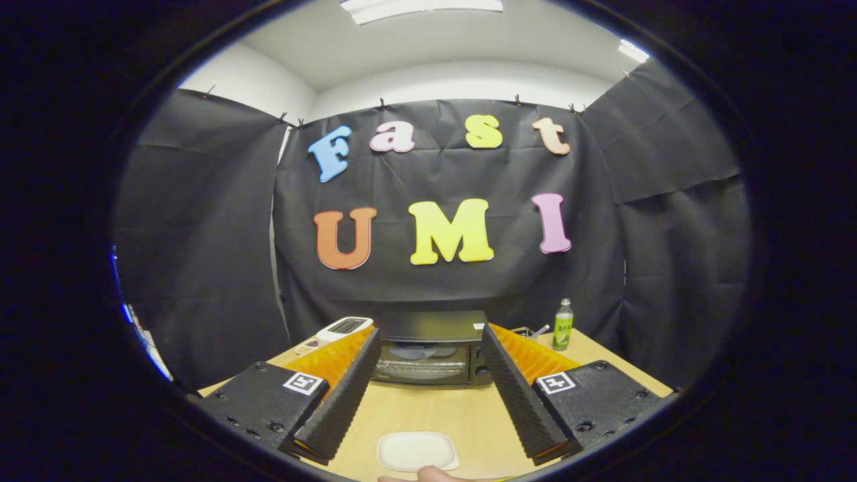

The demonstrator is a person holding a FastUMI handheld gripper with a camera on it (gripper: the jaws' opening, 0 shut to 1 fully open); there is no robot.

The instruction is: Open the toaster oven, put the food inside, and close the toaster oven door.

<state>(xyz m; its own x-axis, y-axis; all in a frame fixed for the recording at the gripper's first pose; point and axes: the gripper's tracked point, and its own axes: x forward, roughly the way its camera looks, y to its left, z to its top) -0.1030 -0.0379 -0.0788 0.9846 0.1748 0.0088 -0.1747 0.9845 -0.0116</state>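
Note:
A black toaster oven (432, 348) stands at the far side of the wooden table (435, 408), its glass door shut. It is framed between my two fingers and lies beyond them. My gripper (430, 338) is open, with nothing between its fingers. A white plate (416, 450) lies on the table close below me, between the fingers' bases. At the plate's near rim a pale, rounded bit of food or a fingertip (428, 474) shows; I cannot tell which.
A white device with a dark screen (344, 329) sits left of the oven. A green bottle (563, 325) stands to the oven's right, with a small object beside it. Black cloth walls the booth on three sides.

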